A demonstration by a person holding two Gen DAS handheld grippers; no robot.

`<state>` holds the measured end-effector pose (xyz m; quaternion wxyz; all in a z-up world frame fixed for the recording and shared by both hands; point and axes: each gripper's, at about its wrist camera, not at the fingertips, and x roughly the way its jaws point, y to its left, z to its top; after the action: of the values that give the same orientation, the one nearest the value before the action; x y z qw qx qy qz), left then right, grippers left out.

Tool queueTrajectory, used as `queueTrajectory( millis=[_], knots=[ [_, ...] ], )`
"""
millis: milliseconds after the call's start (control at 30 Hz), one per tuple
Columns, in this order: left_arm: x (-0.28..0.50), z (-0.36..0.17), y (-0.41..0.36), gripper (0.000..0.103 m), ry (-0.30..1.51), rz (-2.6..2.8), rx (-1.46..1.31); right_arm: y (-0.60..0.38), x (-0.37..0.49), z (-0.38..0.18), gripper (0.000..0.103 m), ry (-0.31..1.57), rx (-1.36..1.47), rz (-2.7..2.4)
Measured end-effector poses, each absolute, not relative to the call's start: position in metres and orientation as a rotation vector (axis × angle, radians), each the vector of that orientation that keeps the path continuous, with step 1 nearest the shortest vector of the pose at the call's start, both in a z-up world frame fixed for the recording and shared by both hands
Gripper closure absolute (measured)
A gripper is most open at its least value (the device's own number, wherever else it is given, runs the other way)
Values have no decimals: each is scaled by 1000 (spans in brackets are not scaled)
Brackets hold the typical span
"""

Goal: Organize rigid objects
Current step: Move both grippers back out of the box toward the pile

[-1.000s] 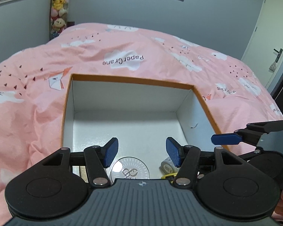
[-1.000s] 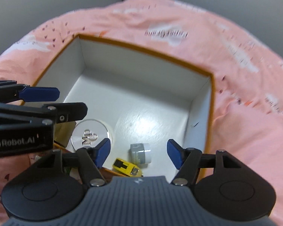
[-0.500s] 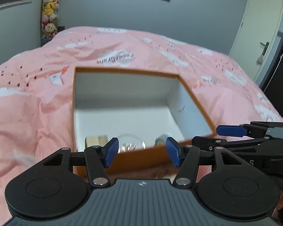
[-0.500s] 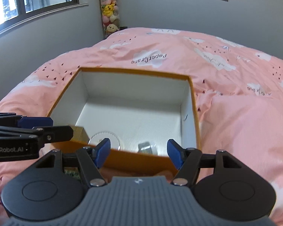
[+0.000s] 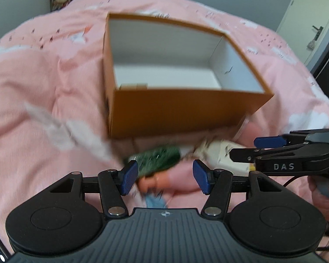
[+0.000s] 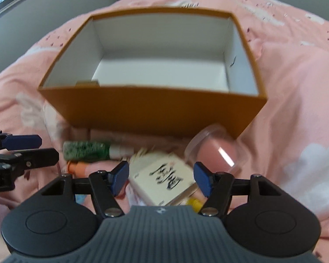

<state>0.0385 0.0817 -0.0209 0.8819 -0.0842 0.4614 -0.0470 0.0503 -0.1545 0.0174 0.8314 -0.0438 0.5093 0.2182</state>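
Rigid objects lie in a loose cluster on the pink bedspread, just in front of one orange box with a white interior. Right wrist view: four items are distinguishable, namely one green-patterned tube with a white end, one orange-capped piece below it, one white card box with black calligraphy, and one clear round lid leaning near the orange box's front right corner; a small yellow item shows partly beneath the card box. Left wrist view: motion blur reduces these to a green smear, an orange piece and a pale box, but it alone shows a door at far right and a hand gripping the other tool. Both views show a small tan object at the orange box's near left inner corner. Left gripper: jaws apart, nothing clamped, above the green tube. Right gripper: jaws apart, framing the card box without visible contact. Each gripper appears at the edge of the opposite view.
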Motion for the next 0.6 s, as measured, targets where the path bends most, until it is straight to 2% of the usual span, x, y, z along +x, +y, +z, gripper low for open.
queueTrajectory(
  millis=[100,233,600],
  knots=[
    [39,-27,82,35,973,-79,-164,-147,46,12,38,1083,-122,481],
    [46,-26,67,35,947,-128,-31,-138,44,11,42,1073,-153,533],
    [80,-55,43,35,1026,-245,252,-129,53,0,44,1112,-197,535]
  ],
)
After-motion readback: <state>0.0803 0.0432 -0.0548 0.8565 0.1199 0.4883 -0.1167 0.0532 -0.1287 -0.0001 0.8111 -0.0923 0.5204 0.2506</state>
